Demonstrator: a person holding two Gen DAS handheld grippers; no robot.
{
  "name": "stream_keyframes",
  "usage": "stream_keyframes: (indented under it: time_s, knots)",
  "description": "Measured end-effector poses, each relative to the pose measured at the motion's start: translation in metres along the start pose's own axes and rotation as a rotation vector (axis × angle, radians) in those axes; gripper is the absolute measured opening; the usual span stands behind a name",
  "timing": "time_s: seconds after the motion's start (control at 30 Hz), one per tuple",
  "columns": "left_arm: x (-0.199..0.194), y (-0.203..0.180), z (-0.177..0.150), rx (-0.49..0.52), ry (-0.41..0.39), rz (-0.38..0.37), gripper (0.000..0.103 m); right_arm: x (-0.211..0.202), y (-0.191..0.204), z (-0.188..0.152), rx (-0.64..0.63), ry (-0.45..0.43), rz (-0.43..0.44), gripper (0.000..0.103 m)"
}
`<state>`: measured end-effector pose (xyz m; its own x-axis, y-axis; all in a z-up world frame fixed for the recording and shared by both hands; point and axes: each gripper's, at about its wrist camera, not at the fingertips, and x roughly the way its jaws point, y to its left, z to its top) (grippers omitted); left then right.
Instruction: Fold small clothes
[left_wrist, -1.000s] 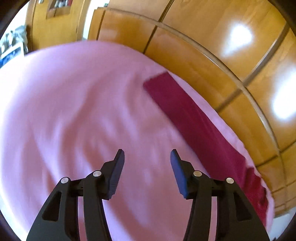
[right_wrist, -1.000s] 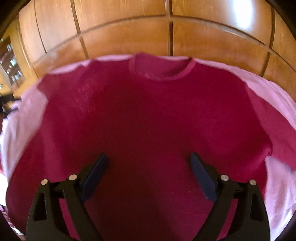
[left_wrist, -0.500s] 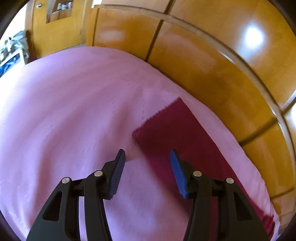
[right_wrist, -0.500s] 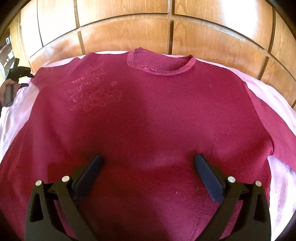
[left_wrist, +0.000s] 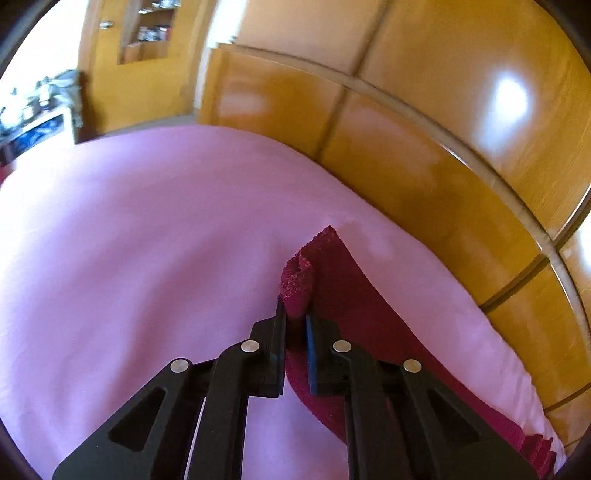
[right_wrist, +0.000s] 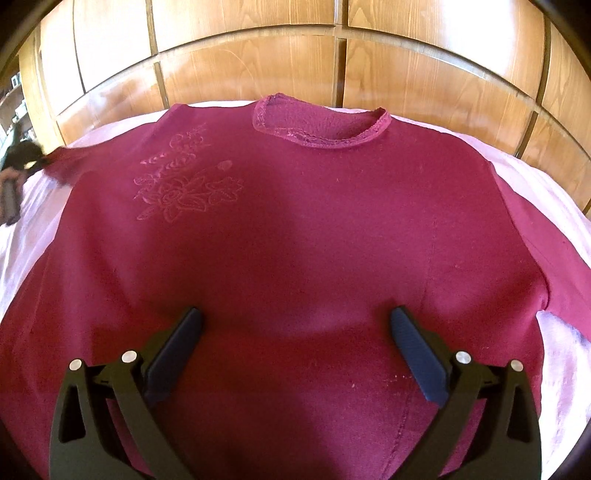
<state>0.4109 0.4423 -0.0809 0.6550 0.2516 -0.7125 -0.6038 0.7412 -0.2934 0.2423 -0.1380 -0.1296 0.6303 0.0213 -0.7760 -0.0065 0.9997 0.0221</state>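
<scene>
The maroon top (right_wrist: 295, 229) lay face up and spread flat on the pink bedsheet (left_wrist: 147, 240), its neckline (right_wrist: 321, 125) toward the wooden panelled wall (right_wrist: 258, 62) and an embroidered flower (right_wrist: 184, 188) on its chest; the left hand-held gripper (left_wrist: 295, 317) had just been closing and was clamped on the cuff of the sleeve (left_wrist: 295, 284), which bunched up in a small ridge above the pads; the right hand-held gripper (right_wrist: 295, 332) hung over the lower body of the top with its jaws wide apart and nothing between them.

The risk, as I judged it, lay in that narrow bite; only a pinch of cuff was caught, so a quick pull across the body could slip it free, or drag the whole top askew on the smooth sheet while the right side pinned nothing down; the sheet itself might also be caught under the cuff, though that could not be told from here.

Around it, the wall stood just behind the bed's far edge, close to the sleeve and neckline, leaving little room to swing that way; a shelf with small items (left_wrist: 151, 33) and some clutter (left_wrist: 37, 110) sat well apart at the room's far side; nothing else lay on the bed.
</scene>
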Motion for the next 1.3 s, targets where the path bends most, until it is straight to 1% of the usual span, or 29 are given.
stream_keyframes:
  time_s: [0.07,0.13,0.2,0.23,0.27,0.33,0.43,0.47,0.53,0.57,0.6,0.67,0.7,0.73,0.77,0.8,0.87,0.9,0.93,0.97,1.0,1.03,1.07,1.1,1.13,1.17,1.2,1.27,1.3]
  knots:
    - [-0.023,0.024,-0.009,-0.033,-0.016,0.016,0.007,0.0,0.0,0.0,0.001,0.0,0.002,0.101]
    - [-0.033,0.032,-0.021,0.009,-0.031,0.075,0.007,-0.001,0.0,0.0,-0.002,-0.001,0.001,0.101]
    - [-0.021,0.037,-0.031,0.061,0.045,0.116,0.007,-0.001,-0.001,0.0,-0.004,-0.001,0.002,0.101]
    - [-0.019,0.037,-0.036,0.086,0.065,0.151,0.008,-0.001,-0.001,0.0,-0.004,0.0,0.002,0.101]
    - [-0.021,0.038,-0.042,0.089,0.076,0.161,0.008,-0.001,-0.001,0.0,-0.005,0.0,0.002,0.101]
    - [-0.041,0.039,-0.049,0.055,0.073,0.125,0.008,-0.001,-0.001,0.0,-0.005,-0.001,0.002,0.101]
    - [-0.076,0.036,-0.058,0.069,0.059,0.069,0.008,-0.001,-0.001,0.001,-0.004,-0.001,0.004,0.101]
    - [-0.097,0.036,-0.067,0.09,0.049,0.004,0.008,-0.001,-0.001,0.001,-0.004,-0.001,0.005,0.101]
    - [-0.127,0.03,-0.085,0.151,0.069,-0.13,0.008,-0.001,-0.001,0.001,-0.002,-0.001,0.006,0.101]
    - [-0.146,0.026,-0.103,0.202,0.103,-0.238,0.008,-0.001,-0.002,0.001,-0.002,-0.001,0.007,0.101]
    - [-0.165,0.022,-0.126,0.266,0.159,-0.348,0.008,-0.001,-0.002,0.001,-0.001,-0.001,0.009,0.101]
    - [-0.194,0.014,-0.166,0.358,0.264,-0.502,0.008,-0.001,-0.002,0.002,0.001,-0.001,0.01,0.101]
    - [-0.203,0.012,-0.181,0.385,0.303,-0.554,0.008,-0.002,-0.002,0.002,0.002,0.0,0.01,0.101]
    - [-0.213,0.009,-0.2,0.413,0.346,-0.608,0.024,-0.002,-0.002,0.003,0.004,0.003,0.01,0.101]
    - [-0.223,0.007,-0.221,0.431,0.4,-0.659,0.042,-0.004,-0.003,0.004,0.011,0.006,0.011,0.101]
    - [-0.229,0.007,-0.24,0.428,0.447,-0.692,0.057,-0.006,-0.004,0.005,0.016,0.008,0.01,0.101]
    - [-0.236,0.006,-0.268,0.446,0.507,-0.711,0.059,-0.015,-0.006,0.006,0.032,0.008,0.014,0.101]
    - [-0.237,0.007,-0.275,0.457,0.518,-0.705,0.059,-0.021,-0.009,0.005,0.048,0.002,0.022,0.101]
    - [-0.237,0.008,-0.281,0.459,0.535,-0.706,0.059,-0.028,-0.012,0.003,0.063,-0.009,0.032,0.101]
    - [-0.238,0.008,-0.291,0.465,0.567,-0.724,0.052,-0.038,-0.015,0.0,0.073,-0.025,0.039,0.101]
    - [-0.242,0.008,-0.299,0.48,0.58,-0.732,0.043,-0.045,-0.018,-0.003,0.071,-0.036,0.033,0.101]
    - [-0.246,0.007,-0.303,0.499,0.586,-0.731,0.039,-0.049,-0.02,-0.006,0.066,-0.044,0.021,0.101]
    - [-0.25,0.006,-0.308,0.513,0.597,-0.738,0.031,-0.056,-0.025,-0.011,0.058,-0.052,-0.004,0.101]
    - [-0.253,0.004,-0.313,0.515,0.604,-0.749,0.017,-0.058,-0.028,-0.013,0.056,-0.051,-0.017,0.101]
    - [-0.257,0.002,-0.318,0.533,0.59,-0.746,0.008,-0.06,-0.031,-0.017,0.057,-0.049,-0.031,0.101]
    - [-0.259,0.001,-0.316,0.552,0.57,-0.734,0.008,-0.062,-0.036,-0.021,0.062,-0.046,-0.044,0.101]
    - [-0.263,0.0,-0.316,0.55,0.561,-0.737,0.007,-0.064,-0.04,-0.024,0.07,-0.044,-0.055,0.101]
    - [-0.27,-0.002,-0.302,0.501,0.541,-0.772,0.007,-0.071,-0.05,-0.029,0.091,-0.049,-0.07,0.101]
    - [-0.27,-0.007,-0.297,0.483,0.534,-0.775,0.007,-0.075,-0.054,-0.032,0.101,-0.054,-0.067,0.101]
